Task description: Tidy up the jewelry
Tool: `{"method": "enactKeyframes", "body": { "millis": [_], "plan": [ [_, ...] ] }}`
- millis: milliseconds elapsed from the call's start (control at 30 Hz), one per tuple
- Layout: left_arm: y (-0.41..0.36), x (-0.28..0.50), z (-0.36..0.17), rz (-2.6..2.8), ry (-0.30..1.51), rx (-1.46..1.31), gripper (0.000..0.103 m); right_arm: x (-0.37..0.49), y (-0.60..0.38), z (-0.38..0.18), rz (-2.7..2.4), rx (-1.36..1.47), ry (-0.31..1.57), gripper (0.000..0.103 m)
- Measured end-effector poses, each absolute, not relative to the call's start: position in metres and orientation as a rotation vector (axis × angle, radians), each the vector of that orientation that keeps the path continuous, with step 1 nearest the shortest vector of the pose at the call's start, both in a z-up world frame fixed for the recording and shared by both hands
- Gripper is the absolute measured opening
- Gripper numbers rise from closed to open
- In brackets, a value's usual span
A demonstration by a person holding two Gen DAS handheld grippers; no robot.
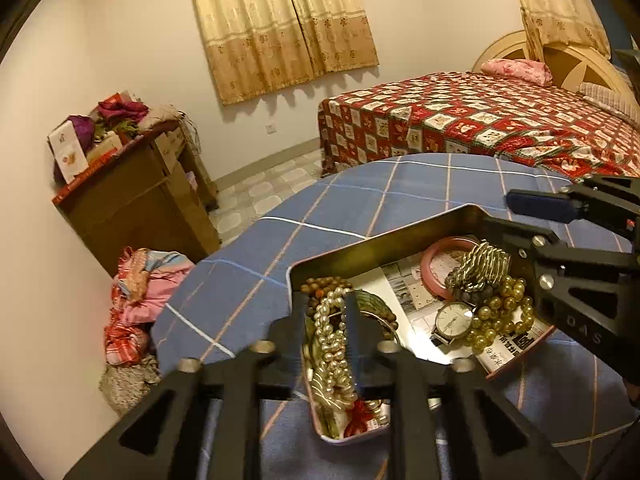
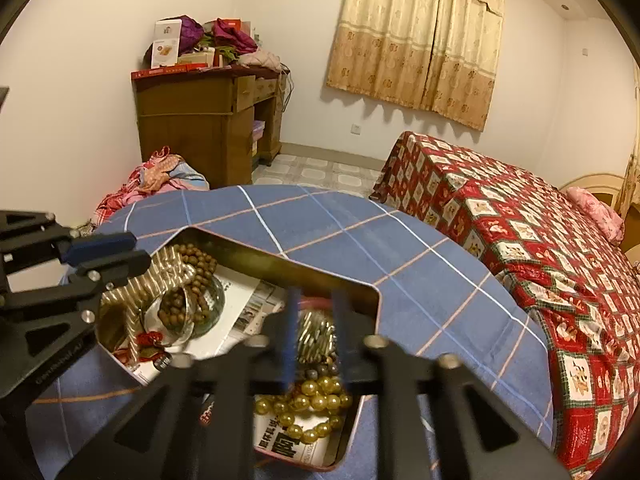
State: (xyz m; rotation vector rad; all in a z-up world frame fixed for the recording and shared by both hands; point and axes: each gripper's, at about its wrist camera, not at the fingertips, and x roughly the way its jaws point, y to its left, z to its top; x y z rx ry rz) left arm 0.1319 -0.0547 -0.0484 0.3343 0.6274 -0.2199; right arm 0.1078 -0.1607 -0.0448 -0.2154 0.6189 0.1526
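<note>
A metal tray [image 1: 400, 240] lined with newspaper holds the jewelry. My left gripper [image 1: 324, 320] is open over its near left end, with a pearl strand [image 1: 332, 344] lying between the fingers. Brown wooden beads [image 1: 324, 282] and a green bangle [image 1: 372, 304] lie beside it. At the tray's right end are a pink bangle [image 1: 434, 256], a watch [image 1: 454, 318], amber beads [image 1: 500, 312] and a gold striped bracelet [image 1: 484, 264]. My right gripper [image 2: 316, 320] is open just above that striped bracelet [image 2: 316, 336], with the amber beads [image 2: 316, 396] below it.
The tray sits on a table under a blue checked cloth [image 1: 320, 220]. A bed with a red patterned cover [image 1: 480, 120] stands behind on the right. A cluttered wooden dresser [image 1: 132, 200] and a heap of clothes [image 1: 136, 300] are on the left.
</note>
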Motion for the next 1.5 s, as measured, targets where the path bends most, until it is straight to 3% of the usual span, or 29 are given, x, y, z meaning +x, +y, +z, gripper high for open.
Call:
{"method": "enactKeyframes", "body": {
  "millis": [67, 100, 133, 167, 667, 1500],
  "plan": [
    [-0.051, 0.126, -0.044, -0.183, 0.587, 0.324, 0.088, 0.103, -0.164, -0.045, 0.129, -0.220, 0.611, 0.037],
    [-0.048, 0.120, -0.039, -0.171, 0.553, 0.311, 0.090, 0.102, -0.166, -0.045, 0.122, -0.215, 0.614, 0.042],
    [-0.046, 0.117, -0.037, -0.178, 0.547, 0.303, 0.090, 0.100, -0.170, -0.045, 0.113, -0.199, 0.621, 0.058],
    [-0.044, 0.114, -0.035, -0.186, 0.552, 0.296, 0.090, 0.096, -0.173, -0.045, 0.106, -0.189, 0.620, 0.067],
    [-0.022, 0.065, -0.014, -0.134, 0.497, 0.229, 0.090, 0.044, -0.197, -0.025, 0.067, -0.088, 0.559, 0.070],
    [-0.015, 0.054, -0.002, -0.119, 0.483, 0.230, 0.090, 0.030, -0.201, -0.008, 0.071, -0.076, 0.507, 0.075]
  ]
}}
